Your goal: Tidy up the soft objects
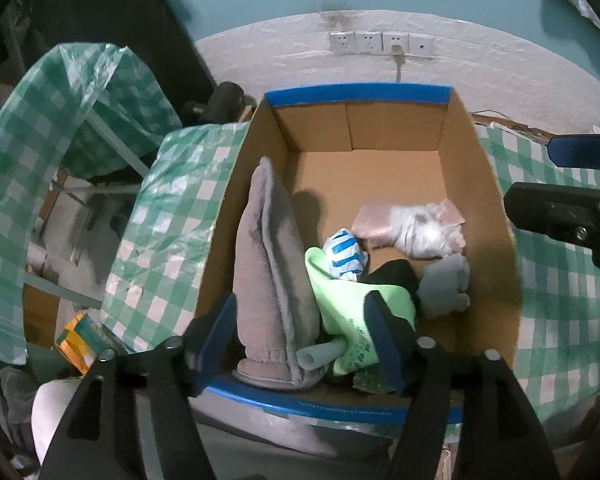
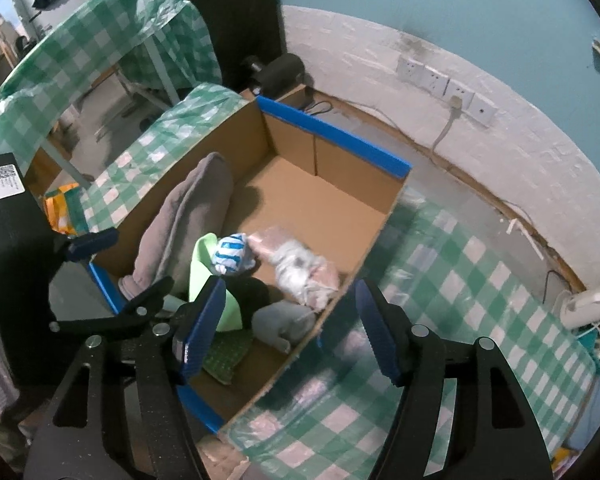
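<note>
An open cardboard box (image 1: pixel 480 168) with blue tape on its rim holds the soft items. A folded grey towel (image 1: pixel 272 272) stands along its left wall. Beside it lie a light green cloth (image 1: pixel 340 304), a blue-and-white striped bundle (image 1: pixel 346 254), a black piece (image 1: pixel 396 274), a grey soft item (image 1: pixel 446 284) and a pink-and-white item in clear plastic (image 1: pixel 412 228). My left gripper (image 1: pixel 300 340) hangs open over the box's near end, the towel's base showing between its fingers, untouched. My right gripper (image 2: pixel 290 328) is open above the box's right wall (image 2: pixel 376 240), holding nothing.
Green-checked plastic cloth (image 2: pixel 480 280) covers the surfaces on both sides of the box. A second covered table (image 1: pixel 60 100) stands at the left. Wall sockets (image 1: pixel 380 42) with a plugged cable sit behind. An orange package (image 1: pixel 76 340) lies low left, and a white appliance (image 2: pixel 588 304) far right.
</note>
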The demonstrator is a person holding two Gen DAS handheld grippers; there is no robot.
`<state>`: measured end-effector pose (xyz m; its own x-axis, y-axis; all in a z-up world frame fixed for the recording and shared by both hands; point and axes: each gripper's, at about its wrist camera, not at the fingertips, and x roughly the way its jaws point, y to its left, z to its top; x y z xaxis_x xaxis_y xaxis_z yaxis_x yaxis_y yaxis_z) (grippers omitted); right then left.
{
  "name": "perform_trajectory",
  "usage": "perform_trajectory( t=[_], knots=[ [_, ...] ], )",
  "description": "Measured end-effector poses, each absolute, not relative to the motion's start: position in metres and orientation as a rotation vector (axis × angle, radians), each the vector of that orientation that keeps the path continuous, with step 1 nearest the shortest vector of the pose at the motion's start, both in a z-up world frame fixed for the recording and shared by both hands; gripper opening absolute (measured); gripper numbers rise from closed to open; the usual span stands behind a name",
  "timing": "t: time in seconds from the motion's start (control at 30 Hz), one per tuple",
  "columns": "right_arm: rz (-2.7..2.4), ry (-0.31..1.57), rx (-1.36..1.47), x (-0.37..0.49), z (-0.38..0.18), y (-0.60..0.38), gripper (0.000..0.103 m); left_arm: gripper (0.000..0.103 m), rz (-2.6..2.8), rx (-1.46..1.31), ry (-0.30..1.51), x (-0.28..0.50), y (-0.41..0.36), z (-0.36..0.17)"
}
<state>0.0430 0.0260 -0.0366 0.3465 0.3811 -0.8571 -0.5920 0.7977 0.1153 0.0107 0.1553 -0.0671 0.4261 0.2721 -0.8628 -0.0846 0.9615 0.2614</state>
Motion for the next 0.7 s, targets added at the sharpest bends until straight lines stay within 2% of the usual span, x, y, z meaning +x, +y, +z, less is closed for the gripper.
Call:
perform_trajectory(
  t=[0.1, 0.2, 0.7],
  knots=[
    [0.624, 1.023, -0.221, 0.040, -0.031, 0.016, 0.069, 0.074, 0.216, 0.205, 1.085, 0.006, 0.148, -0.057],
    [0.621, 1.008, -0.202, 0.034, -0.024, 0.005, 0.069, 0.080, 0.210, 0.222, 1.058, 0.000, 0.139, -0.048],
    [0.556, 0.940, -0.102, 0.005, 0.001, -0.069, 0.072, 0.094, 0.168, 0.235, 0.965, -0.023, 0.104, -0.007]
  ],
)
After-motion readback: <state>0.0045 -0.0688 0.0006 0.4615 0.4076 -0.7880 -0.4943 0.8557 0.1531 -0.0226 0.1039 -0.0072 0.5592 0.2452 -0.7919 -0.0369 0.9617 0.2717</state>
